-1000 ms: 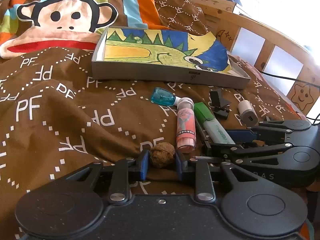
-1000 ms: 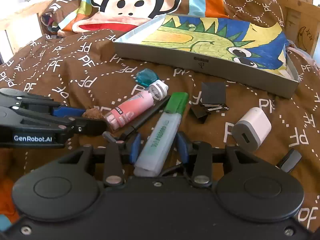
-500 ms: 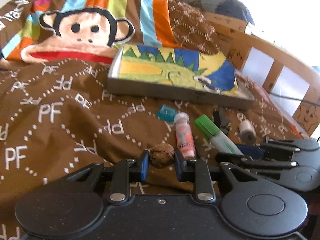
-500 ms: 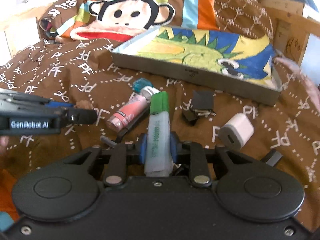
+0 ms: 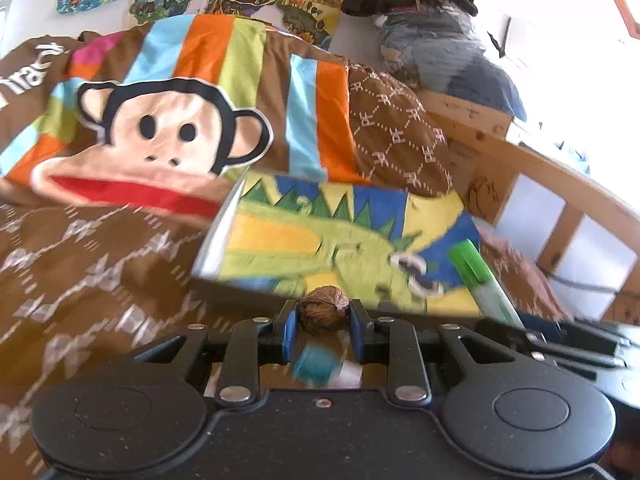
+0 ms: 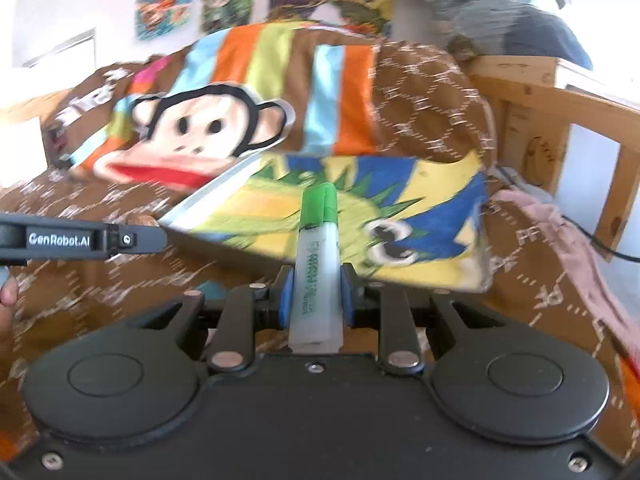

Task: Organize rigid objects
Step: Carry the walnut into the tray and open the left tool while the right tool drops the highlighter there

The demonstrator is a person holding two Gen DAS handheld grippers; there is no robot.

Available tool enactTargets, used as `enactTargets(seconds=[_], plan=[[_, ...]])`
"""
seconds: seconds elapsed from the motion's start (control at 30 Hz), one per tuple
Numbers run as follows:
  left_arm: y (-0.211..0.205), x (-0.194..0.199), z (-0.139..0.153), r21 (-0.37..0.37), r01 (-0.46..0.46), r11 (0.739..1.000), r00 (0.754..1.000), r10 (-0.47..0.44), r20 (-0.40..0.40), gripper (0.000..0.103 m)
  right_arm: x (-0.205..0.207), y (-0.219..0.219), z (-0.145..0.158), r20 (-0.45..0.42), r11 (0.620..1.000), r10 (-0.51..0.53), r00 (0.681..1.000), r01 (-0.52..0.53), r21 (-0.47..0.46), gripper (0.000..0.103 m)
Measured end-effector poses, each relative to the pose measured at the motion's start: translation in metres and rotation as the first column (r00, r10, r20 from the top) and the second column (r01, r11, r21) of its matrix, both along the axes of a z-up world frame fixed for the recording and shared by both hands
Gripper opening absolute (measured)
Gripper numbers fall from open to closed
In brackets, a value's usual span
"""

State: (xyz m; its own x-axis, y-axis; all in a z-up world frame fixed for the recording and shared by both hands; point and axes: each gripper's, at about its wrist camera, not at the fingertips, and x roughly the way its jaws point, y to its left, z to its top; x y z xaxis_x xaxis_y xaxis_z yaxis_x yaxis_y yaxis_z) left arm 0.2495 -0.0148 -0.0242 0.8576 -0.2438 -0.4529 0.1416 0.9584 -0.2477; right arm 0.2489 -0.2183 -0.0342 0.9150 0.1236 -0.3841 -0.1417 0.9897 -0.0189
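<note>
Brown bedspread (image 5: 80, 288); walnut (image 5: 323, 309) between left jaws, highlighter (image 6: 316, 264) between right.

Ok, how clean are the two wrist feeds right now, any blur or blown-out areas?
Left wrist view: bedspread and tray are motion-smeared, the walnut in the left gripper stays sharp, and the upper right is blown white. Right wrist view: similar smear, the marker is fairly crisp, with glare at the right edge.
</note>
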Motion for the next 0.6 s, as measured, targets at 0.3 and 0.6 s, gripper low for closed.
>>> enactTargets(seconds=[0.3,0.6], plan=[[-0.052,0.105,-0.011,-0.061,-0.012,0.998,0.999,0.01,-0.034,0.028,0.064,-0.063,0.009,0.025,0.995,-0.071,0.997,0.069,0.069,0.017],[-0.08,0.138,-0.036,-0.013,0.025,1.0,0.994,-0.026,-0.106,0.028,0.11,-0.068,-0.02,-0.027,0.989,-0.086,0.996,0.089,0.119,0.017]])
